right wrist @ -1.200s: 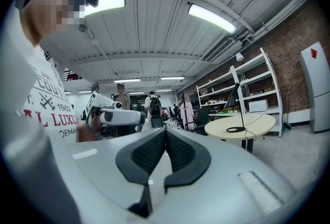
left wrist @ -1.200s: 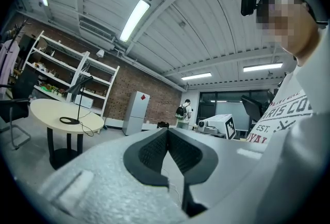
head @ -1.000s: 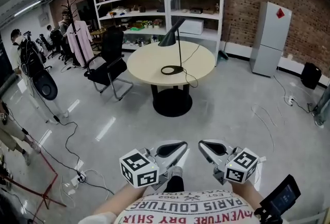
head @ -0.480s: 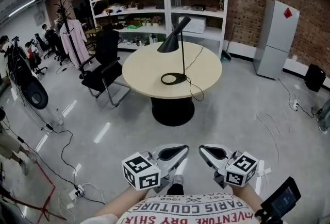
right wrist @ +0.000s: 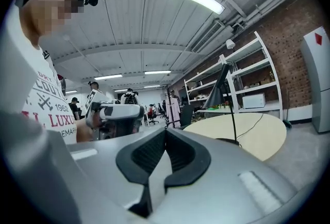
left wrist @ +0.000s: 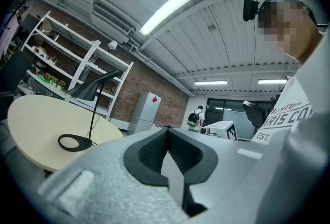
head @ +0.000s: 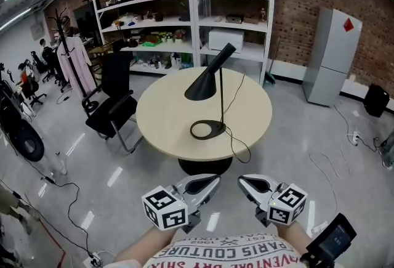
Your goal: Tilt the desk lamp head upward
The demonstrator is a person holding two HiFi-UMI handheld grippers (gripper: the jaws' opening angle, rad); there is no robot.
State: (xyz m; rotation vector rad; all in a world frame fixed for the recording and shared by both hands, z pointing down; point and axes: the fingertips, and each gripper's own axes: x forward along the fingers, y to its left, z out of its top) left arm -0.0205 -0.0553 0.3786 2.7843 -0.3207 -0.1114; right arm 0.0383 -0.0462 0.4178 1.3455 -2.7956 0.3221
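Lamp (head: 209, 81) stands on the table (head: 161, 120) in the head view, well apart from left gripper (head: 207, 182) and right gripper (head: 249, 182). Left gripper view: jaws together, empty. Right gripper view: likewise. Approach stage, seemingly; next, reach its head, jaws parted.

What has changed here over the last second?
The person has walked closer to the round table, so it and the desk lamp now sit nearer the left gripper and right gripper. Nothing was grabbed or released. Both grippers stay shut and empty, side by side; the lamp stands untouched, head angled down.
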